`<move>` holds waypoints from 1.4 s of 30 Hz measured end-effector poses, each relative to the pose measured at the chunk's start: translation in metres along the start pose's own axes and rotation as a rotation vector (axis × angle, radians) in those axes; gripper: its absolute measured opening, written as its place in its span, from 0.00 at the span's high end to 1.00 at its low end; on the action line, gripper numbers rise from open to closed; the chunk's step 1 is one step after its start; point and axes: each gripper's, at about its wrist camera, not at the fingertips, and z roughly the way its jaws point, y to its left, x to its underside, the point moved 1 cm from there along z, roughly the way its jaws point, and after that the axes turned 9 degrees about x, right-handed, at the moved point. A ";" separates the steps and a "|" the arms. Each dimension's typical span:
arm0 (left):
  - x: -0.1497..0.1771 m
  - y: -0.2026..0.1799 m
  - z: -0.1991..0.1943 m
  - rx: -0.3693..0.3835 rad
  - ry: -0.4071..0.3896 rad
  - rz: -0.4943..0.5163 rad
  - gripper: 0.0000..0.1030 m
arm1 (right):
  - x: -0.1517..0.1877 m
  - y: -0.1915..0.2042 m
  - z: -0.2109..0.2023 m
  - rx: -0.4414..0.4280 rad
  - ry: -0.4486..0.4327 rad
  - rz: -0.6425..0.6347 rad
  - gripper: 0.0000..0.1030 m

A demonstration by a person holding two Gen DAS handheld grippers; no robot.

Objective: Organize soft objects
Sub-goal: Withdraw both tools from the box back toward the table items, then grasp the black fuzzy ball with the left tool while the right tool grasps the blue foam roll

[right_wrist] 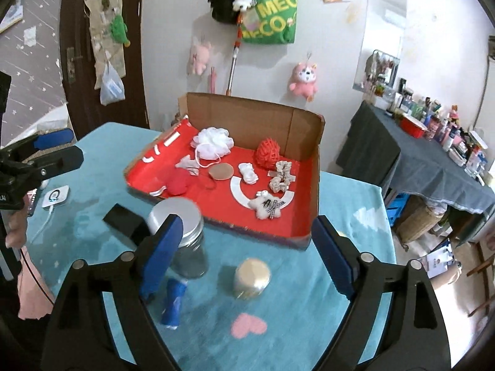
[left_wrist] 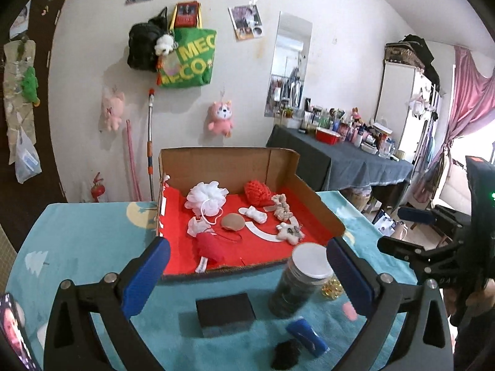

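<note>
Even indoor light, window (left_wrist: 482, 130) glare at right, foreground motion-blurred, fisheye-bent edges.

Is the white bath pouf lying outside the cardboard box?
No, the white bath pouf lies inside the cardboard box, near its back wall.

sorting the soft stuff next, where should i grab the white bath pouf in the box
Grip the white bath pouf across its ruffled mesh ball, coming from above: the cardboard wall stands close behind it, and its loose cord loop would likely just dangle.

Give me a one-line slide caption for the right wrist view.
Open right gripper above the teal tablecloth, facing a red-lined cardboard box of soft items, with a jar in front.
</note>
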 end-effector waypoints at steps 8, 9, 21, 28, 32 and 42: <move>0.049 -0.026 -0.021 -0.072 -0.077 0.015 0.00 | 0.048 0.014 -0.033 0.051 -0.089 0.060 0.17; 0.055 -0.028 -0.020 -0.079 -0.079 0.014 0.00 | 0.055 0.015 -0.035 0.057 -0.097 0.075 0.16; 0.112 -0.038 -0.005 -0.133 -0.044 0.033 0.00 | 0.113 0.027 -0.021 0.107 -0.101 0.145 0.15; 0.142 -0.035 0.014 -0.171 0.033 0.036 0.00 | 0.135 0.032 -0.006 0.126 -0.069 0.154 0.15; 0.155 -0.033 0.026 -0.170 0.079 0.027 0.00 | 0.146 0.034 0.006 0.100 -0.026 0.164 0.15; 0.164 -0.030 0.037 -0.145 0.137 0.025 0.00 | 0.158 0.035 0.029 0.042 0.048 0.178 0.15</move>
